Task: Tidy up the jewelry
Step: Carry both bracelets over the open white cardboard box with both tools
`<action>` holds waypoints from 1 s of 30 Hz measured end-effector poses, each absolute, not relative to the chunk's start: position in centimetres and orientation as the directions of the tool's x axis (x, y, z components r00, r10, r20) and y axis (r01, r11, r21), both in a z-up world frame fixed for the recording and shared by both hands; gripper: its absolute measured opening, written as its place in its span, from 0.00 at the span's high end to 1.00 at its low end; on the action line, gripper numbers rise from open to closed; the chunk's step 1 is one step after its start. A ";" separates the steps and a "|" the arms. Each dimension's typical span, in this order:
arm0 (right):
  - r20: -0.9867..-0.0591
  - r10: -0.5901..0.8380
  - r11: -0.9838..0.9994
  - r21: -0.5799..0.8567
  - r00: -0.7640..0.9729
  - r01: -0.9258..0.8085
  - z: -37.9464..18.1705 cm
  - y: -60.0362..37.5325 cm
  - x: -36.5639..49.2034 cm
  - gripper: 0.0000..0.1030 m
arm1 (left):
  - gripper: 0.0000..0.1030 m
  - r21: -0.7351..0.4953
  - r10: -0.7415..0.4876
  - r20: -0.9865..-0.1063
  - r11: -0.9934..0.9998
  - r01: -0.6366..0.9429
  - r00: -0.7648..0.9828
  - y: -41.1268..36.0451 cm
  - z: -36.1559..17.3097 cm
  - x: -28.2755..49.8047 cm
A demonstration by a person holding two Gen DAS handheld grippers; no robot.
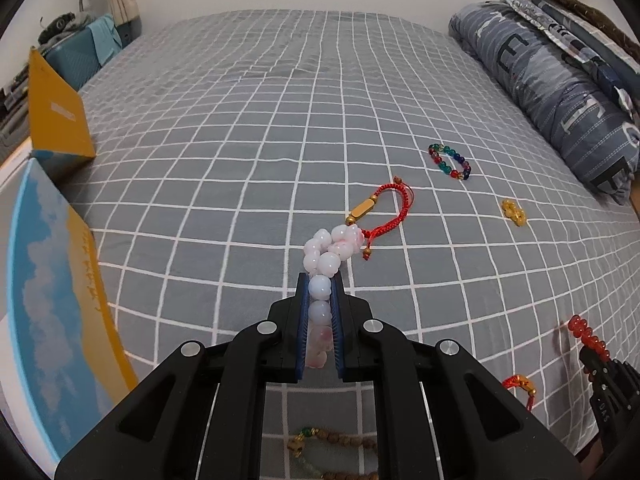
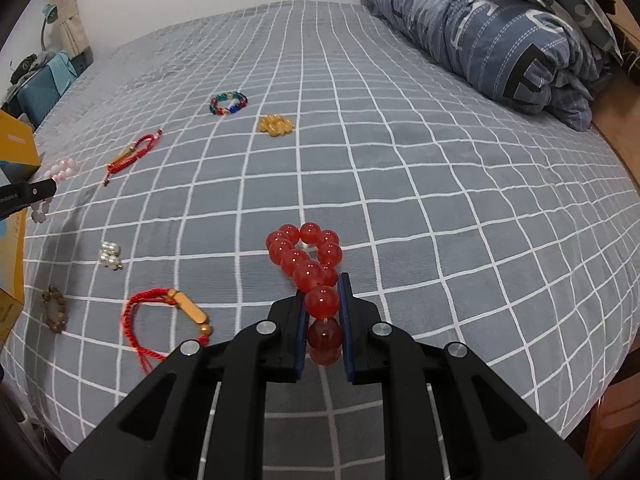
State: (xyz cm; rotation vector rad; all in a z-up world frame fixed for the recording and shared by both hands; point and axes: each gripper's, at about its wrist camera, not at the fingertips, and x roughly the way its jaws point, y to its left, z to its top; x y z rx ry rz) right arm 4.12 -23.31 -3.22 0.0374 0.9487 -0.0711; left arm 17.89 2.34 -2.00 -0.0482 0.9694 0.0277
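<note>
Left tongs point(image 1: 320, 320) pinching the pale pink-white bead bracelet point(image 1: 326, 258): a few beads clamped between the blue pads, the rest bunched out past the tips. Right tongs point(image 2: 323, 320) same story on the red bead bracelet point(image 2: 306, 254), loop sticking forward of the tips. Both look clear of the bed point(image 1: 240, 120).

Risks as I read them:
- Round glossy beads on flat pads. Grip is on bead curvature, so a jerk or tilt could squirt a bead out and drop the whole strand.
- Most of each bracelet's weight hangs ahead of the tips, so a swing would lever against the clamp.
- Just ahead-right of the left tongs' tips, the red cord bracelet point(image 1: 386, 210) lies close to the pink beads, maybe touching. Can't tell if its cord is caught; if so it gets dragged along.
- Left of the left tongs is the blue-and-yellow box point(image 1: 52, 280), likely the drop spot. Its raised lid point(image 1: 56, 116) is a snag point for a dangling loop.
- Left of the right tongs: second red cord bracelet point(image 2: 168, 320) and pearl piece point(image 2: 109, 256). A low pass would scatter them.
- Both tongs loaded and converging on one box means collision risk.
</note>
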 end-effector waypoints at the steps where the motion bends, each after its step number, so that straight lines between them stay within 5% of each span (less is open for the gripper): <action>1: -0.812 -0.043 0.997 0.002 0.583 0.076 -3.1 -23.3 4.1 0.88 | 0.91 -0.028 0.002 -0.822 0.999 -0.043 0.570 2.4 -1.7 17.6; 20: -0.743 -0.004 1.000 0.005 0.670 0.012 3.5 -18.2 3.4 0.88 | 0.91 -0.023 0.060 -0.754 0.993 -0.118 0.654 5.9 5.9 11.1; 30: -0.714 0.144 0.985 0.040 0.685 -0.166 8.3 -10.0 3.5 0.88 | 0.91 -0.029 0.140 -0.730 0.972 -0.235 0.669 12.3 8.9 6.6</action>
